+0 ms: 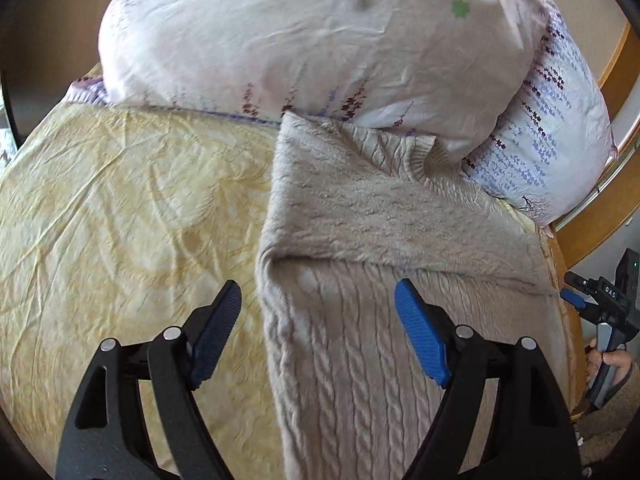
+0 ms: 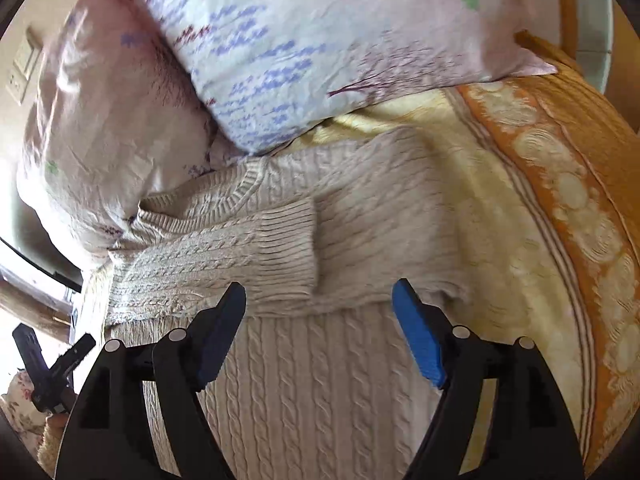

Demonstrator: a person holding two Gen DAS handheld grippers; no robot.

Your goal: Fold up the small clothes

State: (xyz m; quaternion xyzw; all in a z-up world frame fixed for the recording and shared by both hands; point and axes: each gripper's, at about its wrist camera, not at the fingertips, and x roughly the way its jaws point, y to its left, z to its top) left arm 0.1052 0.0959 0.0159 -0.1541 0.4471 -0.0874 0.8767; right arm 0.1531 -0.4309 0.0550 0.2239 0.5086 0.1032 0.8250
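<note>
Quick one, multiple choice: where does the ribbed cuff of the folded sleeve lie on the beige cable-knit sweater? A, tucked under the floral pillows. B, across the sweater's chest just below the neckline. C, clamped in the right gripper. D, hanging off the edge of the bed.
B: in the right wrist view the ribbed cuff lies flat across the beige cable-knit sweater, just below its ribbed neckline, and the right gripper is open and empty.

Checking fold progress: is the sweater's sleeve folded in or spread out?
Folded in: the ribbed cuff lies across the sweater chest, below the collar.
</note>
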